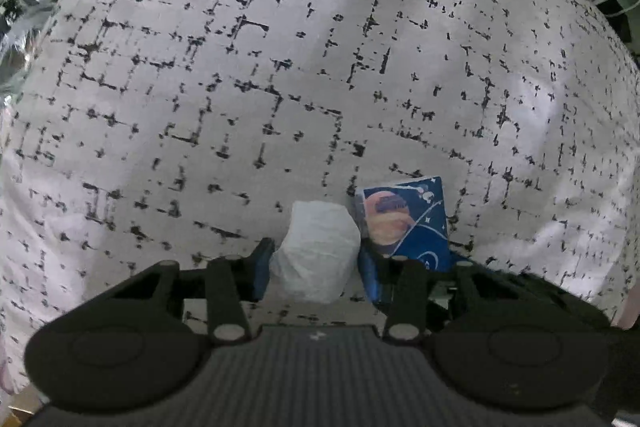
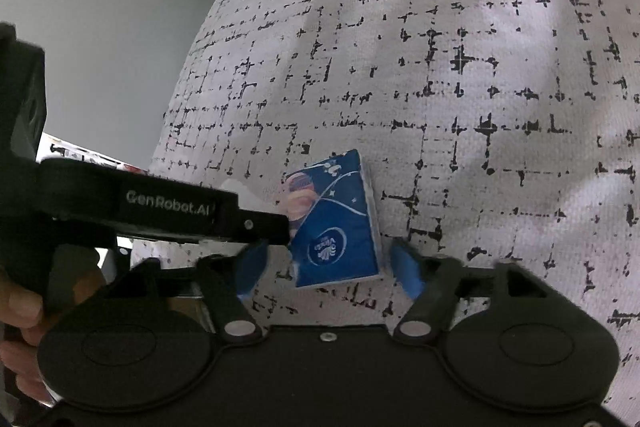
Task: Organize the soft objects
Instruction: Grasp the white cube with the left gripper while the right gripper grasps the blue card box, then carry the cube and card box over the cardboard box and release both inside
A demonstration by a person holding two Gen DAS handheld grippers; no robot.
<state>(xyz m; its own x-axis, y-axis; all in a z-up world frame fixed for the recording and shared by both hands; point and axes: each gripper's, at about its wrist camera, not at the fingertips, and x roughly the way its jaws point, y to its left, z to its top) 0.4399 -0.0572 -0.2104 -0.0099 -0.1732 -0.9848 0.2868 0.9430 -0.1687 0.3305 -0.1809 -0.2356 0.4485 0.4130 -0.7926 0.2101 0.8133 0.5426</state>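
A crumpled white tissue wad [image 1: 316,253] is sitting just beside a blue tissue pack [image 1: 404,221] printed with an orange planet, both lying on the patterned cloth [image 1: 240,87].

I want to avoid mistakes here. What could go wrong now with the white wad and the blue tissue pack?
1. The left tool grips the white wad only at its sides; being soft, it may slip or deform.
2. The blue tissue pack lies tilted between the open fingers of the right tool, so closing may catch a corner and twist it.
3. The two tools are very close on the patterned cushion and might collide.
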